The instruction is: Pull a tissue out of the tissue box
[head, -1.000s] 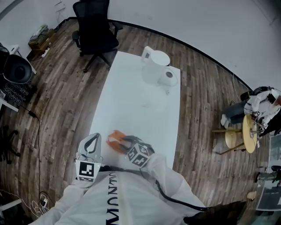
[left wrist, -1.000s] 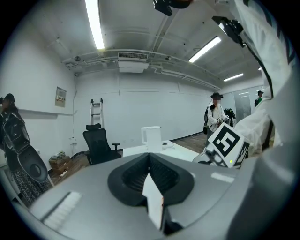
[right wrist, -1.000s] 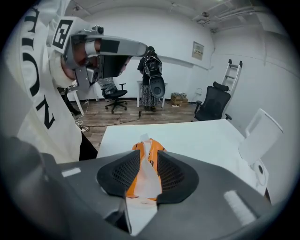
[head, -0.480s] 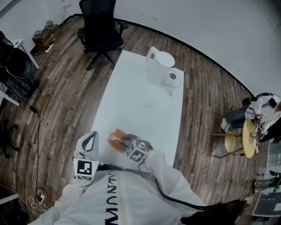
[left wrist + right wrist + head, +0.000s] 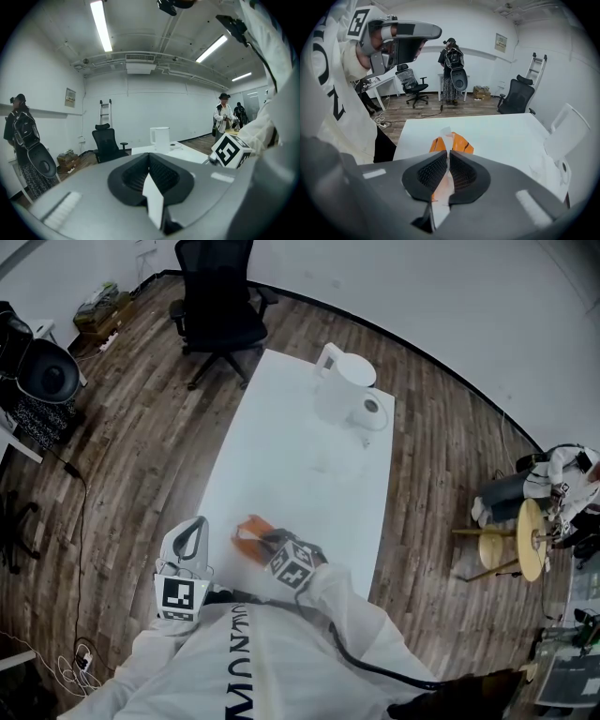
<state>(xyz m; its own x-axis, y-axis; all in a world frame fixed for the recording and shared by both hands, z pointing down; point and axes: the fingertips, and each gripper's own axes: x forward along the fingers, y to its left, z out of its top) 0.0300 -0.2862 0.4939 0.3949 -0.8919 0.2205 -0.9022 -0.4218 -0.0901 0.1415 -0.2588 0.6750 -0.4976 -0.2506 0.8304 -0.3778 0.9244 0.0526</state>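
Observation:
An orange tissue box (image 5: 249, 536) lies near the front edge of the white table (image 5: 309, 474). In the right gripper view the box (image 5: 459, 142) sits just beyond the jaws, and a white tissue (image 5: 446, 136) sticks up from its slot. My right gripper (image 5: 449, 158) points steeply down over it. Its jaws are closing, with the tissue pinched between the black pads. In the head view the right gripper (image 5: 267, 542) covers the box's near end. My left gripper (image 5: 196, 524) hangs left of the table, roughly level, shut and holding nothing (image 5: 149, 160).
A white kettle (image 5: 345, 390) and its base stand at the table's far end. A black office chair (image 5: 217, 310) is beyond the far left corner. People stand in the room's background, and small stools (image 5: 511, 535) sit to the right.
The head view has shifted slightly. Both grippers and the orange box keep their places on the near end of the table.

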